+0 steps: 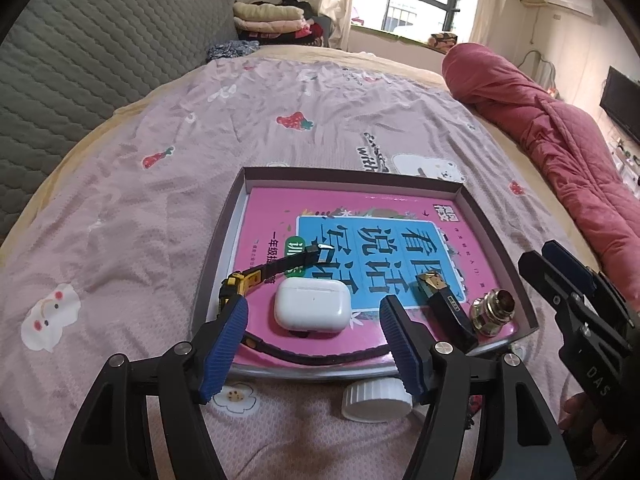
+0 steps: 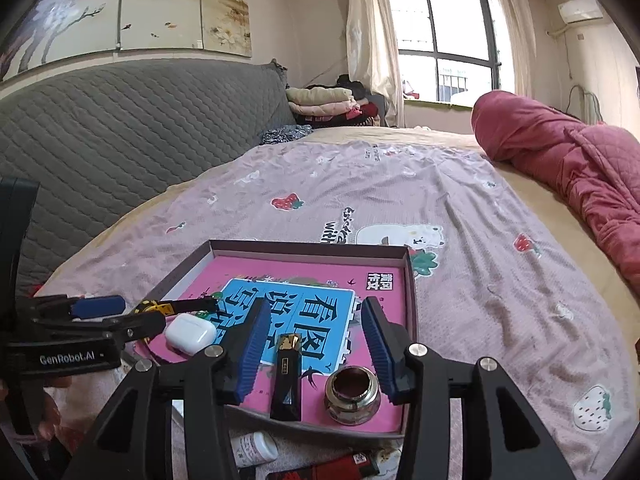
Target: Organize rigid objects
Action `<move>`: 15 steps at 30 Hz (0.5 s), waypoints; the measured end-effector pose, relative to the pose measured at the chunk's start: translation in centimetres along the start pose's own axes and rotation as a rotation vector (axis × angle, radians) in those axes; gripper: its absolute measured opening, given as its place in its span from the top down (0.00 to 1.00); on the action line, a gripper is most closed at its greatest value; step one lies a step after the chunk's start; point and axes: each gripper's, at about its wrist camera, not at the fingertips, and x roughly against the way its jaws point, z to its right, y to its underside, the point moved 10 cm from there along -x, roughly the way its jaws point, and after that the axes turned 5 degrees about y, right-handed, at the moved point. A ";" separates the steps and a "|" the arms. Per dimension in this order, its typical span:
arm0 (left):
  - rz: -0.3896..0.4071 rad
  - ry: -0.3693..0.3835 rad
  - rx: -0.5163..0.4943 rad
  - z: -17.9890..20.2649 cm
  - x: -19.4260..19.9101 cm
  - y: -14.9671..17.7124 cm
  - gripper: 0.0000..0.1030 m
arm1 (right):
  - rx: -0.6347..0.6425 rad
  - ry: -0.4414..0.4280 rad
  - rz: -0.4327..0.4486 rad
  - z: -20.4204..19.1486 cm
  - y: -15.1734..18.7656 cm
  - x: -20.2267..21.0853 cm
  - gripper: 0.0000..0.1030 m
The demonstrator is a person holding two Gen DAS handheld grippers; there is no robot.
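Note:
A shallow brown box tray (image 1: 224, 220) (image 2: 411, 280) lies on the bed with a pink and blue book (image 1: 360, 236) (image 2: 288, 308) inside. On the book lie a white earbud case (image 1: 311, 305) (image 2: 190, 333), a yellow and black watch (image 1: 256, 276) (image 2: 168, 307), a black and gold lipstick tube (image 1: 446, 308) (image 2: 287, 376) and a metal nut fitting (image 1: 493, 310) (image 2: 352, 394). My left gripper (image 1: 314, 348) is open and empty, just in front of the earbud case. My right gripper (image 2: 316, 348) is open and empty, over the lipstick tube and fitting.
A white bottle (image 1: 376, 398) (image 2: 254, 449) lies on the pink sheet just in front of the tray. A red lighter (image 2: 344, 465) lies beside it. A red quilt (image 1: 552, 128) (image 2: 568, 160) is bunched at the right. A grey padded headboard (image 1: 80, 60) stands at the left.

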 end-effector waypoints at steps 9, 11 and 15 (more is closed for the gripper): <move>0.016 0.011 -0.012 0.6 2.1 0.1 0.31 | 0.043 0.008 0.036 -0.5 -0.1 2.7 0.54; 0.025 0.012 -0.016 0.8 2.6 0.0 0.31 | 0.040 0.013 0.040 -0.4 -0.1 3.2 0.53; 0.030 0.019 -0.018 0.9 3.6 0.0 0.31 | 0.032 0.016 0.035 -0.4 0.3 3.9 0.47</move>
